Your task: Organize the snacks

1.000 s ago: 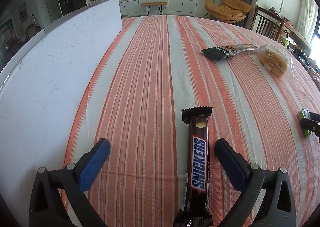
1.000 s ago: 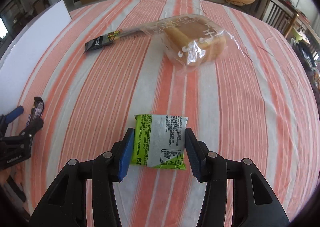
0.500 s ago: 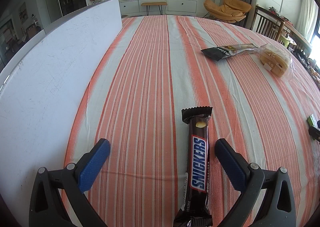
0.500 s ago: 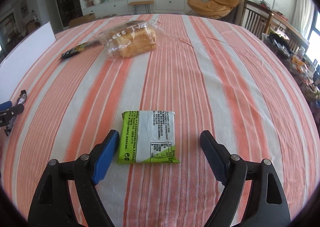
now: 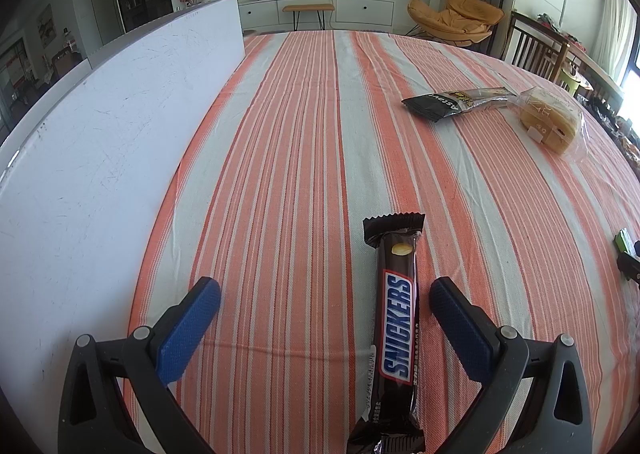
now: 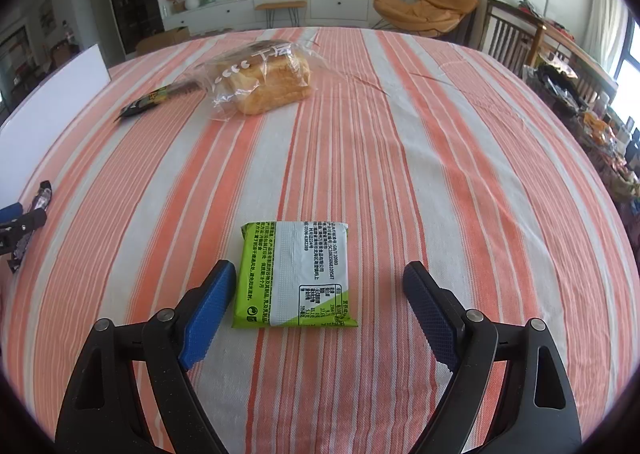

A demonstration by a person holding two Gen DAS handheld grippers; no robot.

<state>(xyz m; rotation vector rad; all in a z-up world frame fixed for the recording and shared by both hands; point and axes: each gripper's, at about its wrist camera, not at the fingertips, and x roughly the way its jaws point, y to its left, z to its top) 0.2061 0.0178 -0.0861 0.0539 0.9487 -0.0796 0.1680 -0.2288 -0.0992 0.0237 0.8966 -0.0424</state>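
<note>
A Snickers bar (image 5: 394,328) lies on the striped tablecloth between the fingers of my left gripper (image 5: 325,308), nearer the right finger; the gripper is open and not touching it. A green and white snack packet (image 6: 294,274) lies flat between the fingers of my right gripper (image 6: 320,286), which is open, with the left finger close beside the packet. A bagged bread loaf (image 6: 264,79) and a black and yellow snack pouch (image 6: 158,99) lie farther back; both also show in the left wrist view, the loaf (image 5: 550,121) and the pouch (image 5: 452,103).
A white board (image 5: 104,141) stands along the left side of the table. The left gripper and Snickers bar show at the right wrist view's left edge (image 6: 24,221). Chairs (image 6: 516,41) and cluttered items stand beyond the table's right edge.
My right gripper opened and let go of the green packet, which now lies on the cloth. The right view tilted up and shifted. My left gripper and the Snickers bar have not moved.
</note>
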